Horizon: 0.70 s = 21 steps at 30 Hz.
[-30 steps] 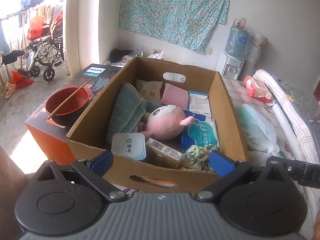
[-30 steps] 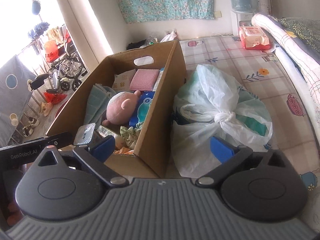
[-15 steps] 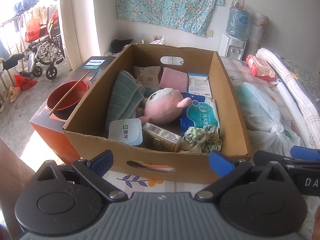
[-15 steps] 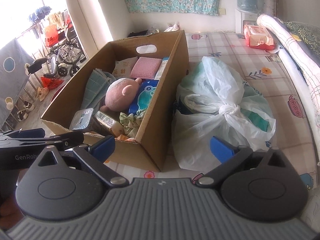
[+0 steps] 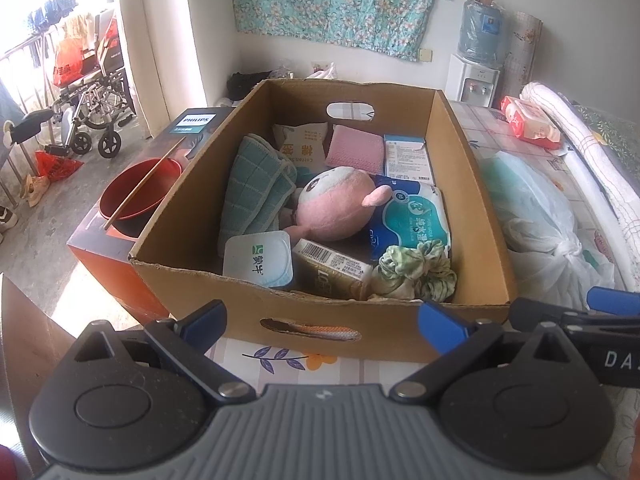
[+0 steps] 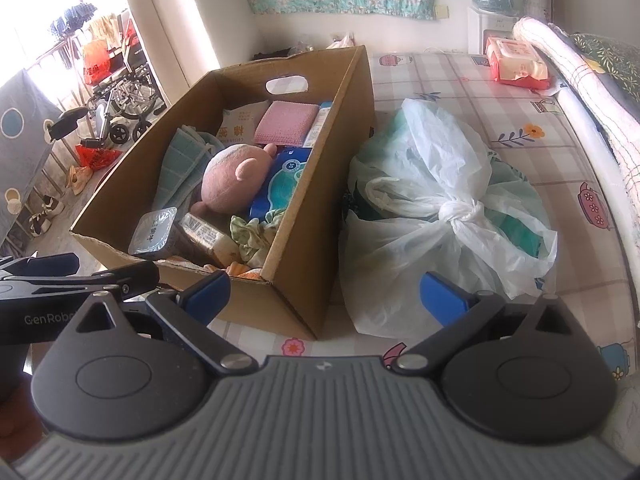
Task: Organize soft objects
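A cardboard box [image 5: 464, 152] [image 6: 320, 240] stands on the patterned bed. Inside lie a pink plush toy [image 5: 336, 208] [image 6: 232, 180], a folded teal towel [image 5: 254, 184] [image 6: 180, 168], a pink cloth [image 5: 354, 150] [image 6: 286, 122], a green scrunchie [image 5: 412, 270] [image 6: 252, 232], a blue tissue pack [image 5: 416, 212], a yogurt cup [image 5: 258, 258] and a carton [image 5: 332, 272]. My left gripper [image 5: 322, 320] hangs open just before the box's near wall, empty. My right gripper [image 6: 324, 292] is open too, between the box corner and a tied white plastic bag [image 6: 440, 216] [image 5: 536, 216].
A red bowl with a chopstick [image 5: 140, 188] sits on an orange carton left of the box. A wipes pack [image 6: 516, 64] and a rolled quilt [image 6: 576, 80] lie far right. A wheelchair [image 5: 92, 112] stands by the doorway; a water dispenser [image 5: 476, 52] is at the back wall.
Both grippers have drawn back from the box, so more of its near wall and the bedsheet shows. Both stay open and empty; the box contents have not moved.
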Each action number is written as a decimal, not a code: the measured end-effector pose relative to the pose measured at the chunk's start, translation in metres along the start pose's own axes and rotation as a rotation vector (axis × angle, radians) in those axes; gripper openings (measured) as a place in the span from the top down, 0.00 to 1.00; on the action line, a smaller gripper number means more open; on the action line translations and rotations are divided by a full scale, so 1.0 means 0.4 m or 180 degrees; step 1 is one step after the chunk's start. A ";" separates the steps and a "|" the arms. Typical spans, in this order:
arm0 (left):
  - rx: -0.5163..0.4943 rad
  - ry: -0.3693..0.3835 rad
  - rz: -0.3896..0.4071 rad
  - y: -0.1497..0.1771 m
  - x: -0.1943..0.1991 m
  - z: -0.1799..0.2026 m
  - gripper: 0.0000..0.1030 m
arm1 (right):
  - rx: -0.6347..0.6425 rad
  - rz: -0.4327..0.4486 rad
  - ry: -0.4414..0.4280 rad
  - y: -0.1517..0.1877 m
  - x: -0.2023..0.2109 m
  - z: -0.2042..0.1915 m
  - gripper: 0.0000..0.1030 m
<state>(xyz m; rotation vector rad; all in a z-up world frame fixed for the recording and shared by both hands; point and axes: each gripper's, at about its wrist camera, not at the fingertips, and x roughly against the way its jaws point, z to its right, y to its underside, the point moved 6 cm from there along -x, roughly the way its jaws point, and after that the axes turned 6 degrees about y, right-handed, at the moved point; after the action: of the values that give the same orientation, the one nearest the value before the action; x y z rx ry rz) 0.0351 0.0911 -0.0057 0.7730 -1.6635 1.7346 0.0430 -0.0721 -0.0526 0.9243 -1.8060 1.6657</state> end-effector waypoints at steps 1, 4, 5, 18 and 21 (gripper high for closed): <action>0.0008 0.0002 -0.0008 0.001 -0.001 -0.001 0.01 | 0.0002 -0.0006 0.0001 0.000 -0.001 0.000 0.01; 0.0028 0.0011 -0.0031 0.001 -0.006 -0.004 0.01 | 0.0015 -0.0017 0.0009 -0.001 -0.003 -0.004 0.01; 0.0036 0.0016 -0.0037 0.001 -0.007 -0.005 0.01 | 0.0015 -0.0015 0.0010 -0.001 -0.003 -0.004 0.01; 0.0084 0.0040 -0.0083 0.004 -0.015 -0.009 0.01 | 0.0018 -0.0034 0.0029 -0.003 -0.008 -0.007 0.01; 0.0092 0.0042 -0.0094 0.005 -0.017 -0.009 0.01 | 0.0018 -0.0039 0.0028 -0.003 -0.009 -0.007 0.01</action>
<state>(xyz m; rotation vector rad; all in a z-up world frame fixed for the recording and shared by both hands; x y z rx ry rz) 0.0379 0.0945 -0.0124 0.7939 -1.6138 1.7430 0.0459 -0.0686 -0.0544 0.9273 -1.7874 1.6655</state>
